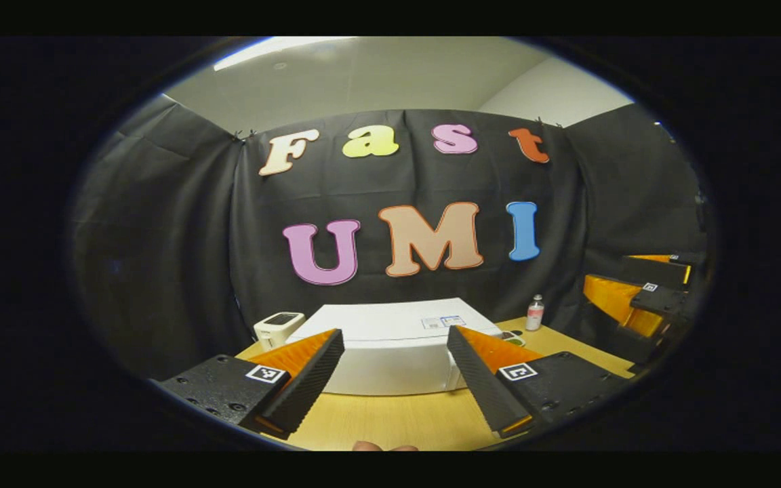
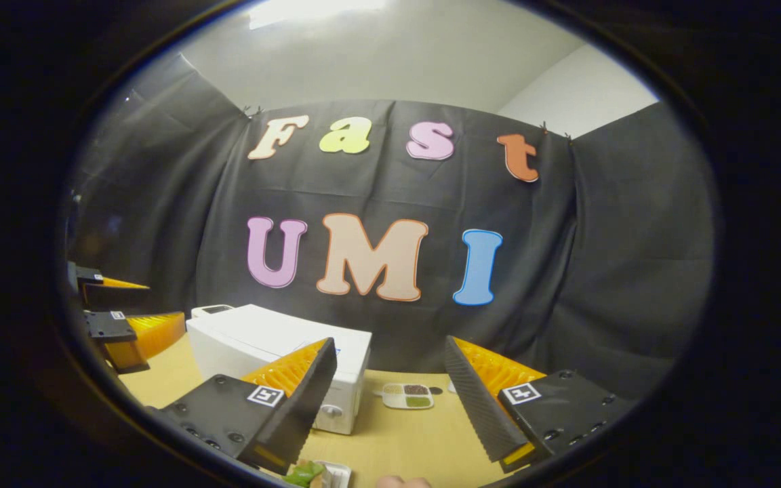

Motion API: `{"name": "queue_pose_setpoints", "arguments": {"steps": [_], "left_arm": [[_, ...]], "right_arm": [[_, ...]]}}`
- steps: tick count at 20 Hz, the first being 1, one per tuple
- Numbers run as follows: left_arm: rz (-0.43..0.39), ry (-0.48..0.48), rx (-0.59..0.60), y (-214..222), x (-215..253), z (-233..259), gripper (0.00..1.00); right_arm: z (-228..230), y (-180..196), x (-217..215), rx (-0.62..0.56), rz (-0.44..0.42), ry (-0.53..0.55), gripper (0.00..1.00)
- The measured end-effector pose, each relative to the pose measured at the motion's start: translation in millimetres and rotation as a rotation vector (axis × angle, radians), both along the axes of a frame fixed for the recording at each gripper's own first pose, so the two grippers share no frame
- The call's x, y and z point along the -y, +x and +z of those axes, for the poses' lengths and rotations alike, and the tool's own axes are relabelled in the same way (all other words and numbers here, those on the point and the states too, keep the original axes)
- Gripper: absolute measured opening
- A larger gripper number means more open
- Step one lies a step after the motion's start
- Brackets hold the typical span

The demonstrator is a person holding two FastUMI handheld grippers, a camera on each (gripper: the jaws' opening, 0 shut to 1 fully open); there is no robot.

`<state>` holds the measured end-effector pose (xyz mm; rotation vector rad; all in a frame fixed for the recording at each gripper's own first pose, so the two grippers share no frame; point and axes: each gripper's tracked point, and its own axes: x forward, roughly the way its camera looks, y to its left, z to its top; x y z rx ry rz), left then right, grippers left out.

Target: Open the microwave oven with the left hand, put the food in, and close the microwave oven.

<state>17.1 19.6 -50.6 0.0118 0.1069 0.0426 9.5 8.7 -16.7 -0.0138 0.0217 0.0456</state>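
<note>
A boxy white microwave oven (image 1: 390, 349), smooth-sided, sits on the pale wood-grain surface (image 1: 397, 420) toward its far edge. The left tool (image 1: 396, 369) and right tool (image 2: 390, 400) both gape wide, empty. A compartmented food tray (image 2: 407, 396) lies just right of the oven; a small bottle (image 1: 535, 313) stands near the far right corner.

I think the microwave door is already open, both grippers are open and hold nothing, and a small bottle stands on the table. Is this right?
Not quite: the microwave door is closed, as the left gripper view shows. The rest holds: the left gripper and the right gripper are open and hold nothing, and a small bottle stands on the table.
</note>
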Motion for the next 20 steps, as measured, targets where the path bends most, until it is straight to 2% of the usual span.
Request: {"name": "queue_pose_setpoints", "arguments": {"steps": [3,4,8,9,12,13,16,18,20], "left_arm": [[-0.004,-0.011,-0.043,3.2,-1.0,-20.4,0.99],[-0.004,-0.019,-0.054,3.9,-1.9,-26.3,0.99],[-0.018,-0.025,-0.117,9.9,-4.2,-58.6,1.00],[-0.023,-0.029,-0.135,12.7,-4.6,-68.1,0.99],[-0.030,-0.057,-0.187,22.6,0.1,-95.5,1.00],[-0.037,-0.055,-0.215,26.0,2.5,-106.4,0.99],[-0.068,-0.049,-0.270,33.7,12.8,-133.6,0.99],[-0.090,-0.033,-0.293,43.4,18.7,-149.2,0.99],[-0.115,-0.031,-0.310,52.6,28.8,-162.2,0.98]], "right_arm": [[-2.2,-2.6,2.8,-0.006,-0.003,-0.010,0.97],[-5.6,-3.1,3.2,-0.012,-0.001,-0.008,1.00],[-12.4,-8.0,9.9,-0.034,-0.015,-0.003,1.00],[-12.3,-9.4,12.4,-0.038,-0.020,-0.006,0.97],[-14.0,-13.1,21.1,-0.046,-0.039,-0.015,1.00],[-13.4,-14.7,24.5,-0.047,-0.045,-0.019,0.97],[-14.1,-18.7,36.5,-0.052,-0.074,-0.026,1.00],[-16.1,-23.4,45.6,-0.062,-0.096,-0.028,0.97],[-19.0,-27.3,53.1,-0.072,-0.115,-0.028,1.00]]}}
